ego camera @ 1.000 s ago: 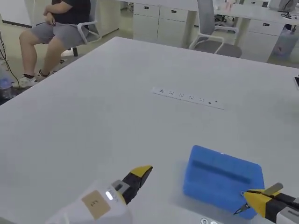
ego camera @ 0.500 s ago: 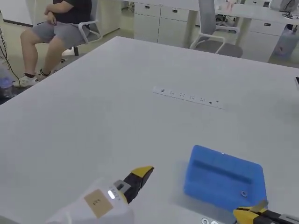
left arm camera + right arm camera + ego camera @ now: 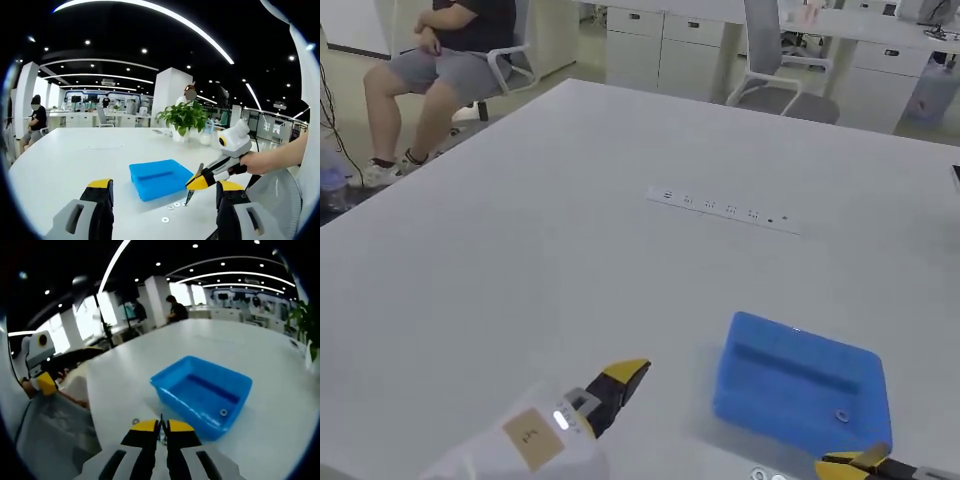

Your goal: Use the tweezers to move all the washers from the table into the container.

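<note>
A wide white table (image 3: 520,250) stood in a bright open office, with a power strip (image 3: 720,210) lying flat toward its far edge. A shallow blue container (image 3: 800,385) sat close to the near edge, and one washer (image 3: 842,415) already lay inside it by its near wall. Several loose washers (image 3: 171,207) lay on the table between the container and the near edge.

The right gripper (image 3: 161,427) had its fingers clenched on a thin pair of tweezers (image 3: 188,198). The tweezer tips pointed down just above the loose washers, and whether they held one could not be told. The left gripper (image 3: 625,378) hovered beside the container with its fingers (image 3: 100,186) released and spread wide, holding nothing.

The likely trouble from here lay in the washers being small, flat and flush on a smooth top. The tweezer tips could skid and flick one toward the near edge, or a weak pinch could drop it short of the container's rim.
</note>
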Action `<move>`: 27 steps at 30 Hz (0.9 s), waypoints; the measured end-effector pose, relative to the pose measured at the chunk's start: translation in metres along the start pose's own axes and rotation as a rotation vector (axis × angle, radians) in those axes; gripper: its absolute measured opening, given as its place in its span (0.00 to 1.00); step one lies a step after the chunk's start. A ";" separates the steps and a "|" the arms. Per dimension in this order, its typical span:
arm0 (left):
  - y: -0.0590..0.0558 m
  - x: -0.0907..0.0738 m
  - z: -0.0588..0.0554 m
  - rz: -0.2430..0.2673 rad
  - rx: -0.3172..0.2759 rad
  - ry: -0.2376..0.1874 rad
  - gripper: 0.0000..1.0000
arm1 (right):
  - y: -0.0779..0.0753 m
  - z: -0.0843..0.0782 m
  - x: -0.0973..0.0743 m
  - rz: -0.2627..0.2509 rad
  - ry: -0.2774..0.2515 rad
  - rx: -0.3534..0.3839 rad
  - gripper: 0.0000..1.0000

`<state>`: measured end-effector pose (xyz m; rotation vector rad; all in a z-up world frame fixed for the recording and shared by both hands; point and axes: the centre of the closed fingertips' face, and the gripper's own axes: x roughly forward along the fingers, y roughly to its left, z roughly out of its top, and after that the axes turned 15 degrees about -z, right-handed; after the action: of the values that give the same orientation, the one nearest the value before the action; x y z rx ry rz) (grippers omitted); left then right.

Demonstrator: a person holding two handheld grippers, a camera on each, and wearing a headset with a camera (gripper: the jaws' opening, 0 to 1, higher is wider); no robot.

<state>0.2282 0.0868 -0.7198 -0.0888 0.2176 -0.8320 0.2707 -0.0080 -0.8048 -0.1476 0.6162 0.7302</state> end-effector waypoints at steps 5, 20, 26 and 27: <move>0.000 0.000 0.000 -0.002 0.001 0.004 0.86 | 0.002 0.000 0.000 0.003 0.005 -0.034 0.03; -0.001 0.002 -0.003 -0.007 0.003 0.024 0.85 | 0.014 -0.002 0.002 0.023 0.024 -0.182 0.03; 0.000 0.002 -0.004 -0.005 0.005 0.025 0.85 | 0.019 -0.004 0.007 0.026 0.035 -0.262 0.03; 0.001 0.002 -0.004 -0.002 0.005 0.027 0.85 | 0.018 -0.004 0.007 0.023 0.034 -0.264 0.03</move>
<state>0.2288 0.0859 -0.7240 -0.0730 0.2411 -0.8366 0.2610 0.0078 -0.8103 -0.3978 0.5523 0.8312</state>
